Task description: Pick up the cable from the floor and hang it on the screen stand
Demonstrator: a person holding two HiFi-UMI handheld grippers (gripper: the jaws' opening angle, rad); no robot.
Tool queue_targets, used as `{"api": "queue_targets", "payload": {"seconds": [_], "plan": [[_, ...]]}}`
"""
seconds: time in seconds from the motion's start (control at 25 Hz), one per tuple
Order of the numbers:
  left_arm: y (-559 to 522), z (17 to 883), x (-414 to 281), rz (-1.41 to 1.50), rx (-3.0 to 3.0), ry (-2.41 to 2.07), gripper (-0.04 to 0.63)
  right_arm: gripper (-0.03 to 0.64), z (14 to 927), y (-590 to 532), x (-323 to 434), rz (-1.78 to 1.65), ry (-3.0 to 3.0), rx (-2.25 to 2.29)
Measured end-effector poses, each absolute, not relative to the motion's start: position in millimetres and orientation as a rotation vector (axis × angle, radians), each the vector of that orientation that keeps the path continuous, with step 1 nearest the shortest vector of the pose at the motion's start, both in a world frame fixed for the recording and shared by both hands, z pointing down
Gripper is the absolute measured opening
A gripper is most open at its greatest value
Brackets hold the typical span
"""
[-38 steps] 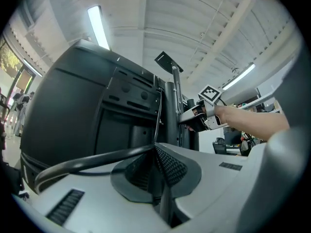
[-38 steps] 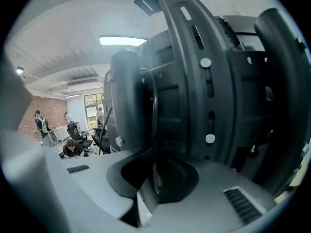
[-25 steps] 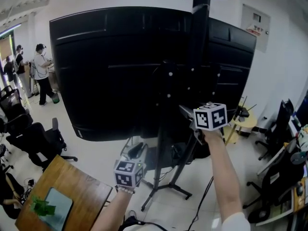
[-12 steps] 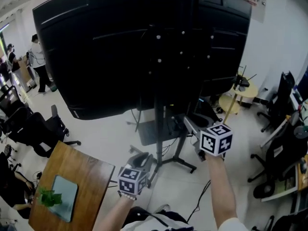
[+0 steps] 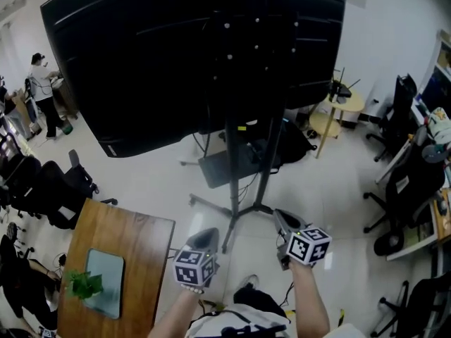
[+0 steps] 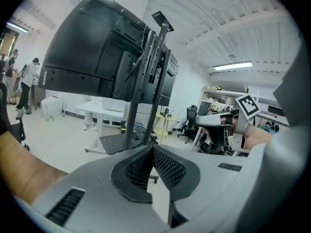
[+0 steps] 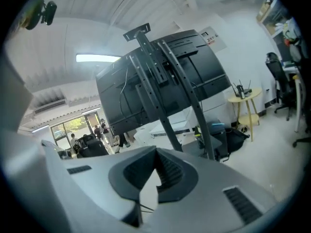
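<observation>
We hold the left gripper (image 5: 206,239) and right gripper (image 5: 285,224) low in front of the screen stand (image 5: 232,162). Both have just closed their jaws on nothing, so they are probably idle. A thin cable (image 5: 247,189) dangles near the stand's base, ungripped.

Screen (image 5: 176,55): black back panel, matt, faint horizontal ribbing.
Screen stand (image 5: 231,182): black post and legs.
Floor (image 5: 155,182): pale off-white, glossy.
Tabletop (image 5: 134,252): mid-brown wood, visible grain. On it a pale grey-green tray (image 5: 109,298) and a bright green leafy plant (image 5: 83,284).
Left tool (image 5: 206,232), right tool (image 5: 280,215): light grey shells. Pads (image 6: 167,166) dark charcoal, with a fine cross-hatch mesh on the left tool and ridges on the right.
Marker cubes (image 5: 194,267): white faces, black square code patterns.
Side table (image 5: 335,111): pale yellow.
Office chairs (image 5: 49,196): black.
</observation>
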State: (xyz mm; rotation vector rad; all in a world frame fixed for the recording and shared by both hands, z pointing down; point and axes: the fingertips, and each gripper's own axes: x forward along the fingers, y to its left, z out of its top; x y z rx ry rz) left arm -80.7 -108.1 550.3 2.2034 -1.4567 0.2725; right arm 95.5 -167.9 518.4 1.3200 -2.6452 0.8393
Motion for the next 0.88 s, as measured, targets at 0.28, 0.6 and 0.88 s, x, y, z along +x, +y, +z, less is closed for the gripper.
{"api": "queue_targets", "payload": {"seconds": [0.28, 0.6, 0.88], "plan": [[-22.6, 567.1, -92.4, 0.249, 2.211, -1.383, 0.0, 0.0, 562.6, -46.9, 73.9, 0.878, -2.508, 1.417], [18.9, 559.6, -106.4, 0.21, 2.25, -1.359, 0.0, 0.0, 544.8, 6.8, 54.6, 0.829, -2.557, 1.453], [28.8, 542.0, -111.0, 0.178, 2.285, -1.366, 0.0, 0.0, 520.2, 17.9, 40.2, 0.719, -2.593, 1.444]]}}
